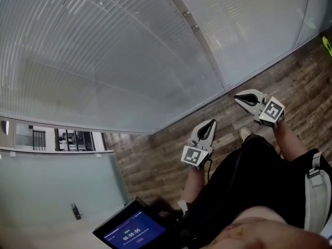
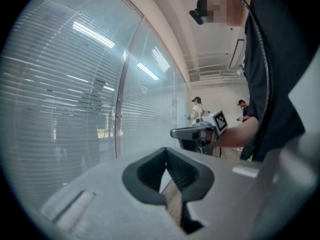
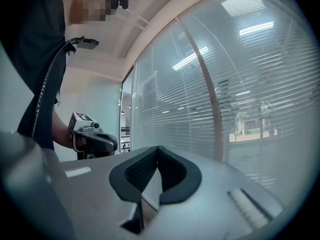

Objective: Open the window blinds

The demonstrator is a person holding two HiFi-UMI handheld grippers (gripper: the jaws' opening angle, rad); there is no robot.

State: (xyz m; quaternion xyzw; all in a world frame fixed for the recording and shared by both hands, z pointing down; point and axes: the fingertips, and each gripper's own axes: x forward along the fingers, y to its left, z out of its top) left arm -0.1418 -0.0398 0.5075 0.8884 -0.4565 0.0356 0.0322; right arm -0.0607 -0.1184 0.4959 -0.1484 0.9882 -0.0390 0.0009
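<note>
White slatted blinds (image 1: 104,61) hang lowered behind a glass wall, split by a pale upright frame post (image 1: 199,35). My left gripper (image 1: 211,122) points at the foot of the glass, a short way off it, shut and empty. My right gripper (image 1: 236,98) is to its right, also shut with nothing in it, with its tips close to the base of the wall. In the left gripper view the jaws (image 2: 166,149) meet at the tips, with the blinds (image 2: 60,94) to the left and the right gripper (image 2: 175,132) ahead. The right gripper view shows its shut jaws (image 3: 158,148), the blinds (image 3: 260,84) and the left gripper (image 3: 115,145).
A wood-plank floor (image 1: 166,154) runs along the glass. A frosted glass door with a handle (image 1: 77,210) stands at the left. A screen with a blue timer (image 1: 132,232) sits below me. Two people (image 2: 196,109) stand far down the room.
</note>
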